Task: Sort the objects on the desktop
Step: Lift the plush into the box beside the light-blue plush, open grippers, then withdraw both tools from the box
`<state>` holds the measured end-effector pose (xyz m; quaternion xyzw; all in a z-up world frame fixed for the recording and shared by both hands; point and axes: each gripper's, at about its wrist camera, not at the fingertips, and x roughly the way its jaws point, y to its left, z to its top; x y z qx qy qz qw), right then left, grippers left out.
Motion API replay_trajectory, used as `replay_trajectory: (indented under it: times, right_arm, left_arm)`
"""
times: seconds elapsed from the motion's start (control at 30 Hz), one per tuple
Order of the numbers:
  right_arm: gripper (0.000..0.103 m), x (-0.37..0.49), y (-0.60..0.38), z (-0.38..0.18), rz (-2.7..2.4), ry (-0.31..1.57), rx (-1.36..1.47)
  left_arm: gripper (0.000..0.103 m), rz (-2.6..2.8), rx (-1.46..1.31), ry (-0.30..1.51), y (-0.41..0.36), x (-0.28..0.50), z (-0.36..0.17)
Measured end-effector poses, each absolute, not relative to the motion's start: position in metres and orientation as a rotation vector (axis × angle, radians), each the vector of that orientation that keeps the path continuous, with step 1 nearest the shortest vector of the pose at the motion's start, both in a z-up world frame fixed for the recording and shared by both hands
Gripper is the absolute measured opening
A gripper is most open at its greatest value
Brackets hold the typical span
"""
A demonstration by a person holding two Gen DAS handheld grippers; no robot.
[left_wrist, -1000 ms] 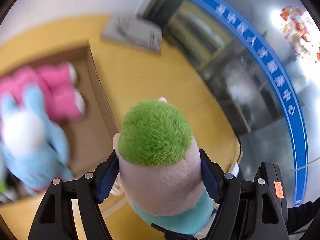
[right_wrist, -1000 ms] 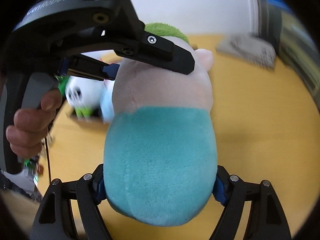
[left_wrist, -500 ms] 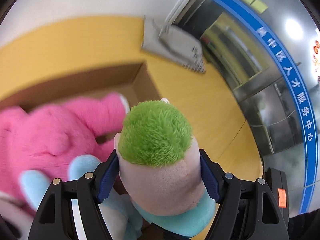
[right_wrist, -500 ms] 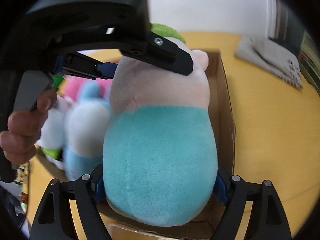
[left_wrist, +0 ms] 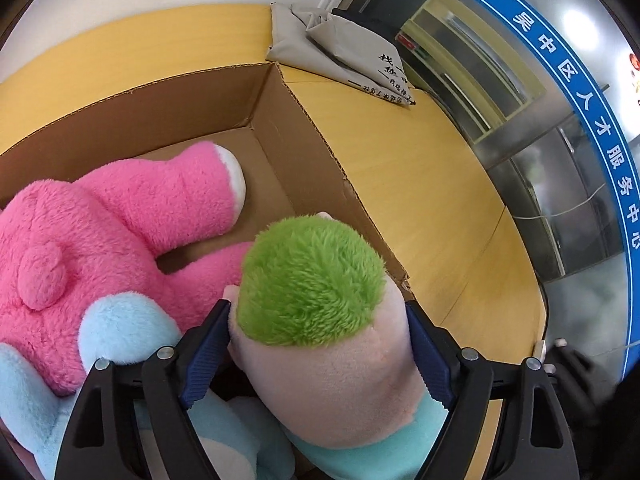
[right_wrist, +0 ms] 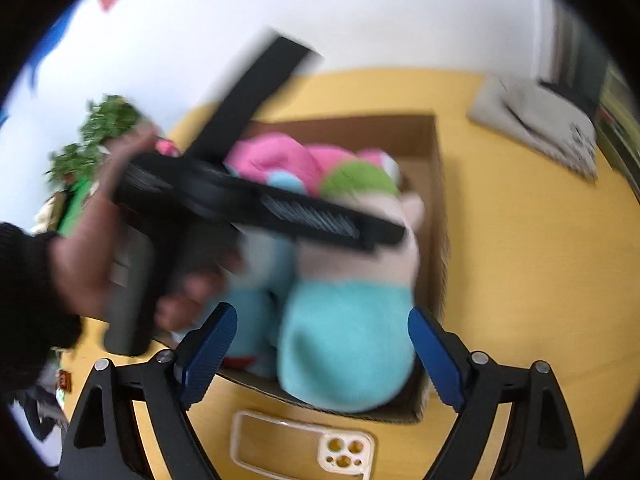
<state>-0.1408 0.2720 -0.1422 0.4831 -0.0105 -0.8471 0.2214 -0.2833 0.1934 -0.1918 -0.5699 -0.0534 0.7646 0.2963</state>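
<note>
My left gripper (left_wrist: 318,344) is shut on a plush doll (left_wrist: 320,320) with green hair, a beige head and a teal body, holding it at the near right corner of the cardboard box (left_wrist: 320,136). A pink plush (left_wrist: 120,224) and a light blue plush (left_wrist: 120,332) lie in the box. In the right wrist view the doll (right_wrist: 352,320) sits in the box (right_wrist: 436,200). My right gripper (right_wrist: 320,344) is open, drawn back from the doll's teal body and touching nothing. The left gripper (right_wrist: 280,208) crosses above the doll there.
A folded grey cloth bag (left_wrist: 344,52) lies on the yellow table (left_wrist: 420,168) beyond the box; it also shows in the right wrist view (right_wrist: 536,120). A clear phone case (right_wrist: 300,444) lies on the table in front of the box. Green plants (right_wrist: 100,128) stand far left.
The right gripper has let go of the doll's teal body and pulled back. The left gripper has lowered the doll into the box's corner beside the other plush toys.
</note>
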Motion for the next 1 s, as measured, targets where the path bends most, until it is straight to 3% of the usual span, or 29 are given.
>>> replay_trajectory:
  times: [0.07, 0.17, 0.33, 0.43, 0.6, 0.73, 0.83, 1.0]
  right_arm:
    - [0.067, -0.155, 0.265, -0.165, -2.294, 0.029, 1.423]
    - [0.067, -0.163, 0.261, -0.191, -2.281, 0.092, 1.508]
    - [0.073, -0.163, 0.274, -0.197, -2.303, 0.101, 1.582]
    - [0.073, -0.159, 0.299, -0.189, -2.301, -0.017, 1.624]
    - [0.081, -0.127, 0.32, -0.134, -2.385, -0.095, 1.537]
    - [0.088, -0.111, 0.291, -0.089, -2.409, -0.039, 1.431]
    - [0.103, -0.103, 0.262, -0.065, -2.423, 0.029, 1.361]
    - [0.103, -0.078, 0.227, -0.049, -2.445, 0.127, 1.338]
  left_arm:
    - [0.088, 2.032, -1.528, -0.144, 0.194, -0.284, -0.191]
    - [0.087, 2.031, -1.551, -0.086, 0.197, -0.281, -0.188]
    - [0.087, 2.144, -1.527, -0.156, 0.178, -0.277, -0.159]
    - [0.087, 2.228, -1.508, -0.238, 0.149, -0.264, -0.134]
    - [0.09, 2.385, -1.498, -0.228, 0.095, -0.208, -0.092]
    - [0.099, 2.556, -1.545, -0.202, 0.058, -0.146, -0.065]
    - [0.102, 2.667, -1.559, -0.223, 0.037, -0.107, -0.048]
    - [0.102, 2.797, -1.558, -0.238, 0.025, -0.055, -0.025]
